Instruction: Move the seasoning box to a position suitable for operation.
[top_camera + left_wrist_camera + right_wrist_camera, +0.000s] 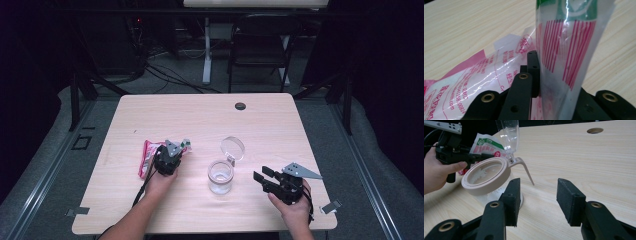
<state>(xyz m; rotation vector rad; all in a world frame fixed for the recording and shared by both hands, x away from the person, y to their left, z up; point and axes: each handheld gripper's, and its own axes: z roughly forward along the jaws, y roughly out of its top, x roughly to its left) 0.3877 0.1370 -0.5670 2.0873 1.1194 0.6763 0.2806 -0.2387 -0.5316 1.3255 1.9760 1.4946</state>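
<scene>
Plastic packet point(564, 50) pinched between left gripper point(537, 75) jaws

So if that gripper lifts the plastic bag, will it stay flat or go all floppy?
Probably floppy: the bag is thin, crinkled film, already folded where the left gripper pinches it. It looks light for its size. Its shiny surface may be slippery, so it could slide out.

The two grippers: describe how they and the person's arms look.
Both grippers, left and right, are black, with two flat jaws on arms pinned by brass-ringed holes. The right one's pads are thick black blocks. Each carries a grey three-cornered plate on top, and a black cable trails from each. The forearms are bare, with no sleeves.
</scene>
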